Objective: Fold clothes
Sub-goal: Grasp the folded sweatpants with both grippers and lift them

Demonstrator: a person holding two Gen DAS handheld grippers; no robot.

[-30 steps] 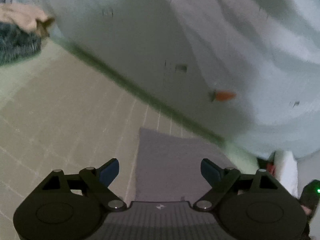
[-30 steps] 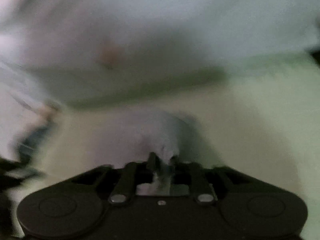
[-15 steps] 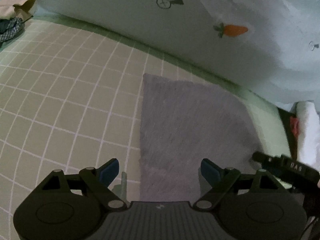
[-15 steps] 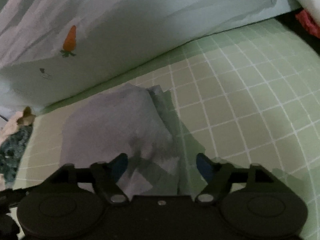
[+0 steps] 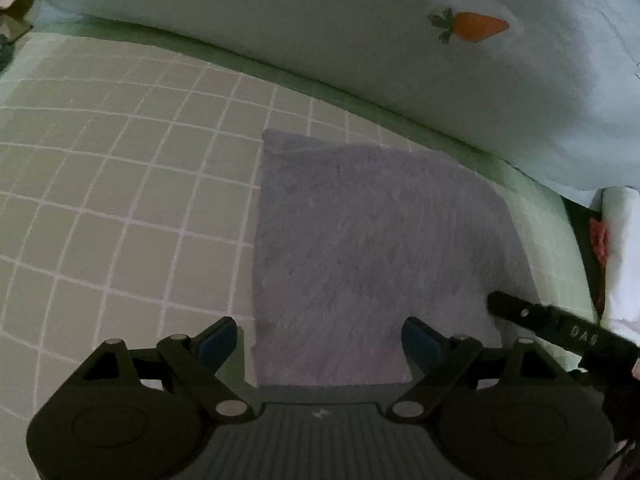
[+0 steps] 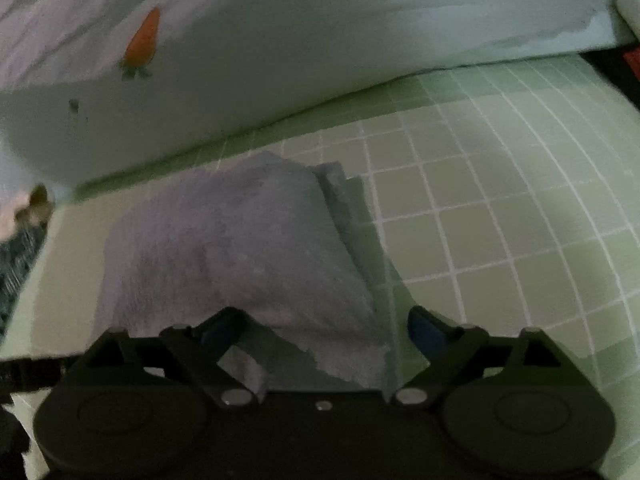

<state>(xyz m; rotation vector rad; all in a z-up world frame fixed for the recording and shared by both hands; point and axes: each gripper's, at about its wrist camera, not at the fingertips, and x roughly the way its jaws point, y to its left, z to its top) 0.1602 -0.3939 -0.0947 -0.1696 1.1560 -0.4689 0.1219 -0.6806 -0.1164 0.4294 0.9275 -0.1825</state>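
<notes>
Grey folded cloth [image 5: 380, 248]: near edge hidden behind left hand-held gripper [image 5: 320, 342].

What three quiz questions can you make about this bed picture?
1. True or false: the left gripper is shut on the towel.
2. Which picture is printed on the duvet? A) carrot B) fish C) star
3. Fill in: the towel lies on a sheet with a ____ pattern.

Key: 1 false, both the left and the right gripper have open jaws; 2 A, a carrot; 3 grid.
</notes>
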